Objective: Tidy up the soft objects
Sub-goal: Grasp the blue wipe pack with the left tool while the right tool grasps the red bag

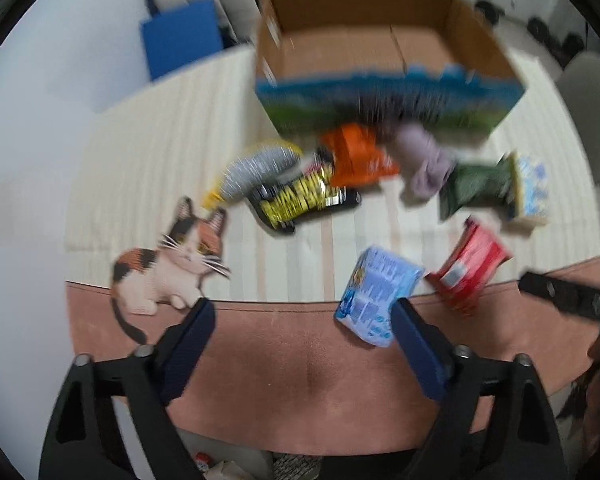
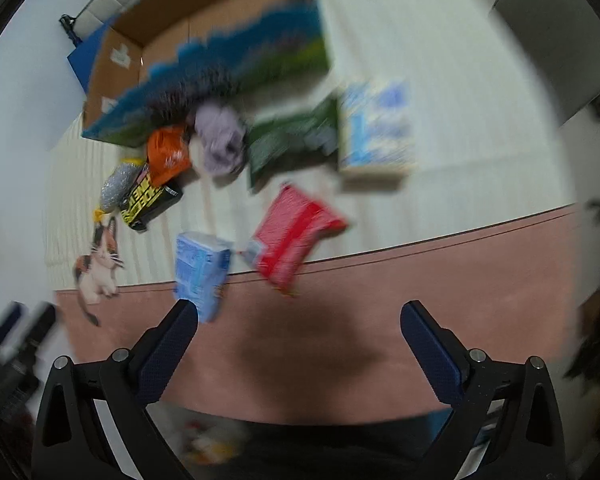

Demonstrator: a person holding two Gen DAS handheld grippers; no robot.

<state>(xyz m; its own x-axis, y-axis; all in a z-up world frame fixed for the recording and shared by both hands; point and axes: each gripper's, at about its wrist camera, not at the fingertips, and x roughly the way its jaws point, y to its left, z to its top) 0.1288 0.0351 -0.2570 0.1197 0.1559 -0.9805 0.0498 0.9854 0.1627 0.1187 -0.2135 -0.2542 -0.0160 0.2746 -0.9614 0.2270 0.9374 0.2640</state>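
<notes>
Soft packs and cloths lie scattered on a cream striped mat (image 1: 148,168). A calico cat cushion (image 1: 168,260) is at the left, a light blue pack (image 1: 376,296) and a red pack (image 1: 472,264) near the front. A black-yellow pack (image 1: 300,200), silver pouch (image 1: 256,172), orange bag (image 1: 356,156), lilac cloth (image 1: 424,164), green bag (image 1: 480,188) and a blue-white box (image 1: 532,188) lie before an open cardboard box (image 1: 380,52). My left gripper (image 1: 302,312) is open and empty above the pink mat edge. My right gripper (image 2: 300,316) is open and empty; its left finger is beside the blue pack (image 2: 202,268).
A pink mat (image 1: 320,372) borders the front. A blue board (image 1: 180,36) leans at the back left. A grey chair (image 1: 592,116) stands at the right. Both views are motion-blurred.
</notes>
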